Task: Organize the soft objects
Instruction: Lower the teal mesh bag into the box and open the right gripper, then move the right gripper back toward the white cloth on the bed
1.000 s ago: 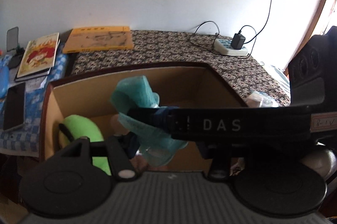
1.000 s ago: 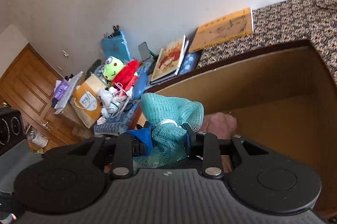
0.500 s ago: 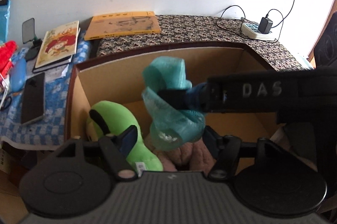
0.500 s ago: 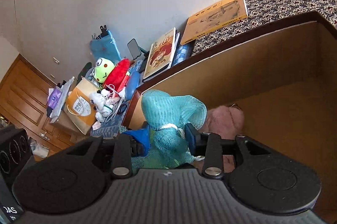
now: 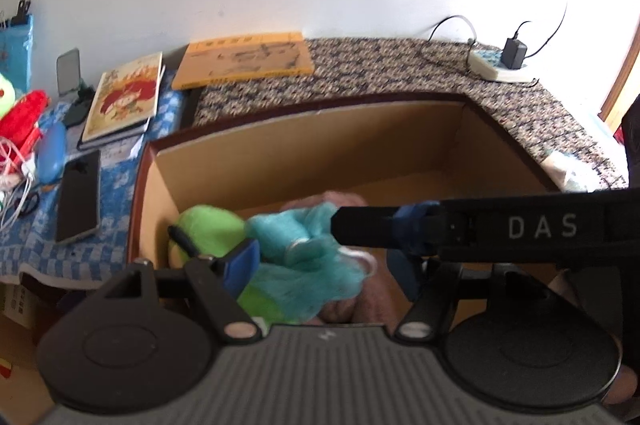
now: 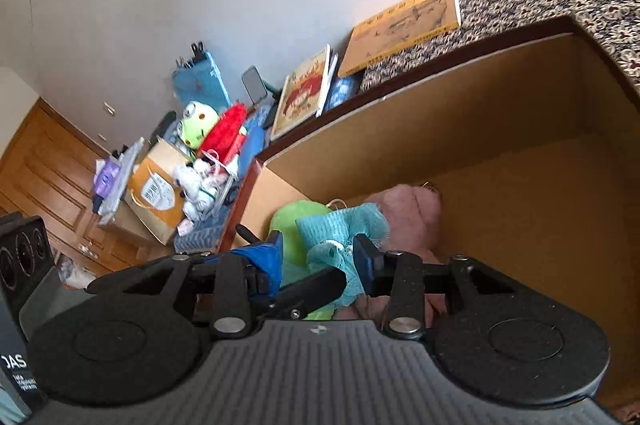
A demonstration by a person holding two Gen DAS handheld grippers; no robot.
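Teal mesh pouf (image 6: pixel 340 229) lies on the green plush (image 6: pixel 298 221) inside our cardboard box (image 6: pixel 500 113); we see both hand-held grippers, left (image 5: pixel 328 265) and right (image 6: pixel 318 257), with jaws just opening, parted, pouf loose between them.

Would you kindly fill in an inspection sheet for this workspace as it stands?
Surface: patterned cloth behind the box; blue checked cloth beside it.
Job's things: cardboard box holds green plush, pink plush and teal mesh pouf.
Clutter: two books, phone, frog toy, paper bag.
Grippers: left gripper open around the pouf; right gripper just opening, pouf between its jaws, contact unclear.
Cables: power strip with charger; white cords at the far left.
Surroundings: white wall, wooden door.
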